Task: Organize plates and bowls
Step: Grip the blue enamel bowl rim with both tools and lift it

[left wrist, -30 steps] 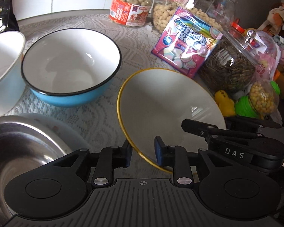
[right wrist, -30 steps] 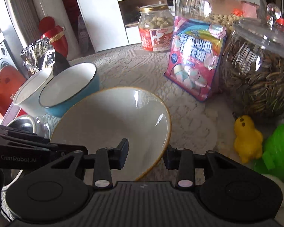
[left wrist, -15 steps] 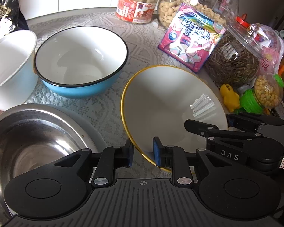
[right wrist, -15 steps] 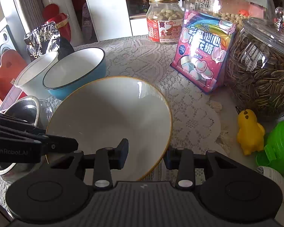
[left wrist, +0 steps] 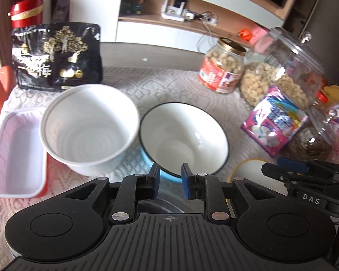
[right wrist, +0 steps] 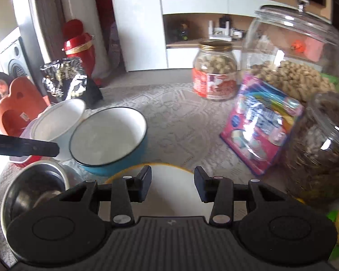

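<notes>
Left tongs (left wrist: 170, 184): blue-padded fingers stood a narrow gap apart with nothing between them, the near rim of the blue enamel bowl (left wrist: 184, 139) visible just beyond the tips. Half a second earlier these fingers straddled the rim of the yellow-rimmed bowl (left wrist: 248, 171); that rim was now out of the gap and the bowl showed only as a sliver low to the right, beside the other tool. View had tipped upward: the shelf unit (left wrist: 192, 11) and black snack bag (left wrist: 56, 55) had come into frame.

Right tongs (right wrist: 173, 186): fingers set wide, empty, raised over the far part of the yellow-rimmed bowl (right wrist: 171, 194), which rested on the lace tablecloth (right wrist: 180, 122). Spacing looked unchanged from the earlier frames; the bowl now sat lower in frame, mostly hidden by the tool body.

Left view only: white plastic tub (left wrist: 88, 128) seen from above, its rim touching or just beside the blue bowl's rim (cannot tell which); a pale rectangular tray (left wrist: 15, 153) to its left; the right tool's fingertips at the right edge.

Right view only: steel bowl (right wrist: 34, 192) at lower left, near the blue enamel bowl (right wrist: 108, 137); white tub (right wrist: 56, 124) behind it; left tool's finger crossing in from the left edge; red canister (right wrist: 79, 47) on the floor beyond.

Both views: peanut jar (right wrist: 214, 72), pink marshmallow bag (right wrist: 262, 133) leaning on the large glass jar (right wrist: 291, 52).
</notes>
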